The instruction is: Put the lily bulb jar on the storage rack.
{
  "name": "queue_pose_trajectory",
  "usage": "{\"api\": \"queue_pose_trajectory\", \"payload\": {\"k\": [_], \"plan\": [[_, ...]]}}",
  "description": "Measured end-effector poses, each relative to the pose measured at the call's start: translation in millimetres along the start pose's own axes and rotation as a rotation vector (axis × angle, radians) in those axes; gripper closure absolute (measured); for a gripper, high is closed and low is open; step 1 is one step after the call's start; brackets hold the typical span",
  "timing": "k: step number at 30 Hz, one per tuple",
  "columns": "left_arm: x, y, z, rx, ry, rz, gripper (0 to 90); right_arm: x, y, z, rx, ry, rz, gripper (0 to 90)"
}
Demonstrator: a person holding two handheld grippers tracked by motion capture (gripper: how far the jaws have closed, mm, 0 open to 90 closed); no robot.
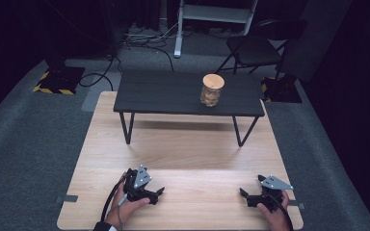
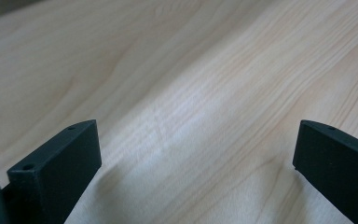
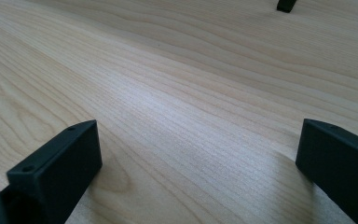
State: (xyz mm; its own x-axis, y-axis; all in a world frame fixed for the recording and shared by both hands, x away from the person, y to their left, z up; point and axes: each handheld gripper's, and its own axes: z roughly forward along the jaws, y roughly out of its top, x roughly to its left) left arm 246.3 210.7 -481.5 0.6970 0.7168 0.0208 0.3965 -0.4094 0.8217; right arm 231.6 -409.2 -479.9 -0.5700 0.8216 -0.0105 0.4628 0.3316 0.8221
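A jar (image 1: 212, 90) with a wooden lid stands upright on the right half of a small dark table (image 1: 164, 94), which sits on the far part of a light wood tabletop (image 1: 183, 149). The jar holds something pale brown; what it is cannot be told. Well apart from it, at the near edge, the person's left hand (image 1: 125, 208) holds the left gripper (image 1: 156, 195) low on the wood, jaws spread wide with bare wood between them. At the near right, the right hand (image 1: 275, 216) holds the right gripper (image 1: 245, 196) likewise, jaws spread and holding nothing. The two grippers point toward each other. A folding chair (image 1: 255, 48) stands on the grey carpet (image 1: 24, 144) beyond.
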Motion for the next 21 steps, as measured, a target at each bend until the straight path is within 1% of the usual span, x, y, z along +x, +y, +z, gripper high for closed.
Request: {"api": "queue_pose_trajectory", "payload": {"k": [2, 5, 6, 10, 21], "plan": [[-1.1, 0.5, -0.1, 0.000, 0.006, 0.010, 0.6, 0.0, -0.1, 0.0, 0.000, 0.000, 0.000, 0.0], [1.5, -2.0, 0.8, -0.006, -0.008, -0.012, 0.5, 0.1, -0.1, 0.0, -0.001, 0.000, -0.001, 0.0], [1.3, -2.9, 0.7, -0.009, -0.008, -0.014, 0.5, 0.0, -0.1, 0.0, 0.000, 0.000, -0.001, 0.0], [2.6, -5.9, 1.0, -0.021, -0.013, -0.009, 0.4, 0.1, -0.1, 0.0, -0.001, 0.000, -0.001, 0.0], [2.9, -5.7, 1.4, -0.021, -0.015, -0.010, 0.4, 0.0, -0.1, 0.0, 0.000, 0.002, -0.002, 0.0]]}}
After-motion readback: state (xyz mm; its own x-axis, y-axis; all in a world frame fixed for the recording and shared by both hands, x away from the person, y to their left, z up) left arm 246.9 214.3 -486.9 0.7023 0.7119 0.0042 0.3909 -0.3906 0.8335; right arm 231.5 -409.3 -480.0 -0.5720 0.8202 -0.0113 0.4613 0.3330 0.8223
